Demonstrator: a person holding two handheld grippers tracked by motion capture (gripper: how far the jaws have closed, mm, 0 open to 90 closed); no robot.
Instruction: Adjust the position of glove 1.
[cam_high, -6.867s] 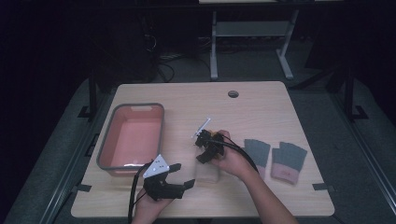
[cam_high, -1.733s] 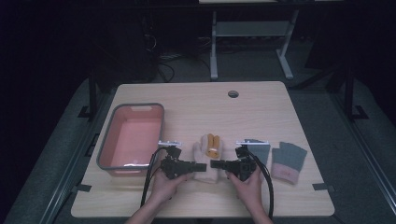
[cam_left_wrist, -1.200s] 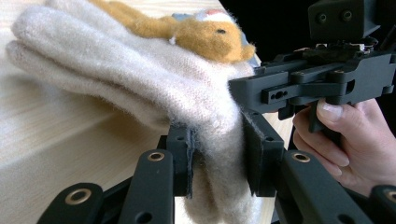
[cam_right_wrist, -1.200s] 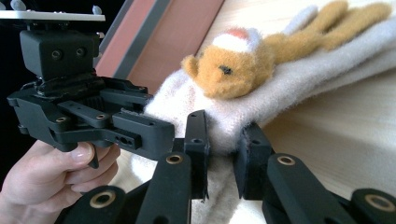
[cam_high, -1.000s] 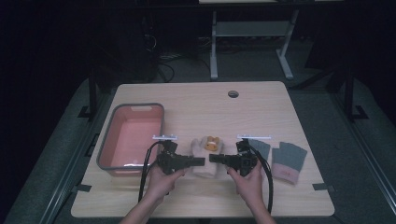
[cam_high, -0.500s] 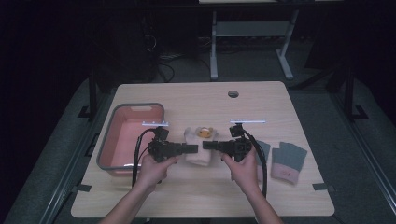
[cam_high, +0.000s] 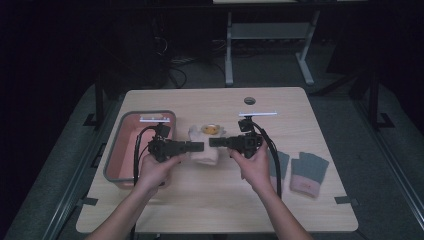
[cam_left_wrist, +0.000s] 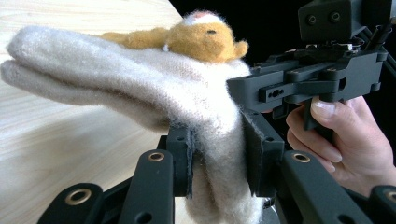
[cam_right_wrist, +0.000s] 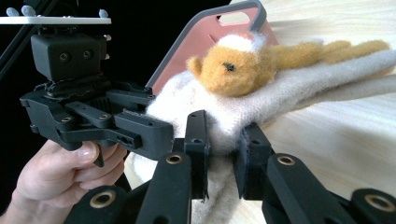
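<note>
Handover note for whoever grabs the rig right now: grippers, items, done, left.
Left gripper: shut on cream sock.
Right gripper: shut on the same sock, opposite side.
Sock hangs between both over the table, beside the pink tray; an orange plush figure sits on it.
Two grey-pink socks lie at the right.
Done: sock gripped by both.
Left: probably placing it; destination unclear.

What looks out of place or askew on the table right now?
Nothing spilled or damaged. The cream sock with its orange plush animal hangs between the left gripper and right gripper, sagging. The grey-pink pair lies flat.
</note>
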